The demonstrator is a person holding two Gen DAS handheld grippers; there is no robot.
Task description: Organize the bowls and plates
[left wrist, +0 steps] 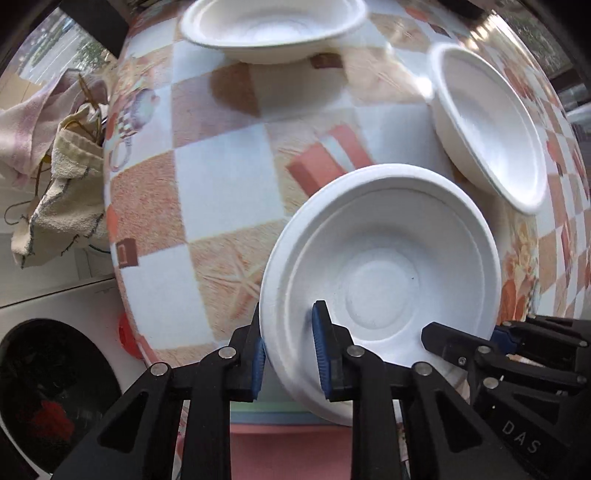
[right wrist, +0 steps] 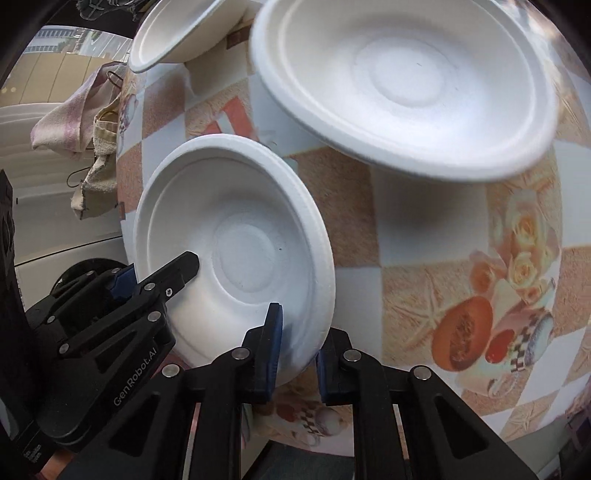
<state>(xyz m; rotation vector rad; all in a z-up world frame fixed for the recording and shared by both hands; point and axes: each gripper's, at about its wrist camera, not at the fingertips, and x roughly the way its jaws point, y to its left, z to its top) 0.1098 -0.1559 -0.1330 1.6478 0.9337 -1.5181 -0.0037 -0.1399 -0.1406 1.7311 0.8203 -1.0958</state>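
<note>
Three white foam bowls stand on a table under a checkered cloth (left wrist: pixel 221 166). The nearest bowl (left wrist: pixel 380 280) sits at the table's front edge. My left gripper (left wrist: pixel 288 332) is shut on its left rim, one blue pad inside the bowl and one outside. My right gripper (left wrist: pixel 465 334) clamps the same bowl's opposite rim. In the right wrist view that bowl (right wrist: pixel 236 240) is held by the right gripper (right wrist: pixel 297 343) at its near rim and by the left gripper (right wrist: pixel 155 273) at its left side. A second bowl (left wrist: pixel 491 125) (right wrist: pixel 406 81) sits just behind, and a third bowl (left wrist: pixel 273 26) (right wrist: pixel 173 33) lies further back.
Crumpled towels (left wrist: pixel 59 177) hang off the table's left side. A dark round opening (left wrist: pixel 48 387) in a white appliance is below them, with a small red object (left wrist: pixel 125 334) at the table's corner. The cloth (right wrist: pixel 461 258) beside the bowls shows fruit and flower prints.
</note>
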